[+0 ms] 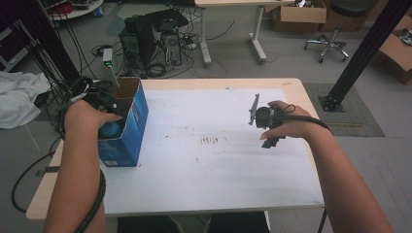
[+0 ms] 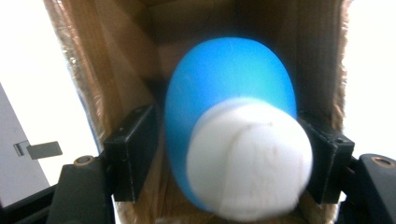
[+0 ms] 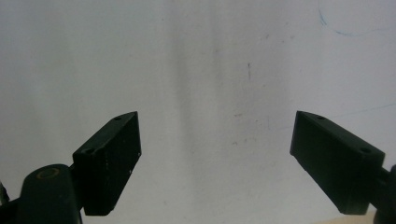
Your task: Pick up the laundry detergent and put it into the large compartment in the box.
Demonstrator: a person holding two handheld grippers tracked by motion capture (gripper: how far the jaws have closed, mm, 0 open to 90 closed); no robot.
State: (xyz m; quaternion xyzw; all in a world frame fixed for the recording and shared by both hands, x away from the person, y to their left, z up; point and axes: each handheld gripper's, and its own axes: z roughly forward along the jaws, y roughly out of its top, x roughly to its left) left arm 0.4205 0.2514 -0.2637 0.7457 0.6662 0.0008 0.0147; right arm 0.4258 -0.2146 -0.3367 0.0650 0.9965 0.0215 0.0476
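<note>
**Grey-floored workroom behind a white-covered tabletop**

The tabletop (image 1: 291, 85) has a pale wood edge under a scuffed white sheet (image 1: 209, 145). Beyond it, a grey floor (image 1: 228, 48) carries a computer tower (image 1: 145, 43) amid tangled cables (image 1: 97, 51), a second table's legs (image 1: 256, 34), cardboard boxes (image 1: 299, 14) and a wheeled stool (image 1: 335, 29). A black strut (image 1: 367, 48) slants at right; white cloth (image 1: 17, 97) lies at left.

Blue box (image 1: 131, 127) with brown cardboard inside at the table's left edge, blue-and-white egg-shaped object (image 2: 236, 130), white sheet (image 1: 209, 145) with dark smudges, pale wood table (image 1: 43, 194), black jaws
</note>
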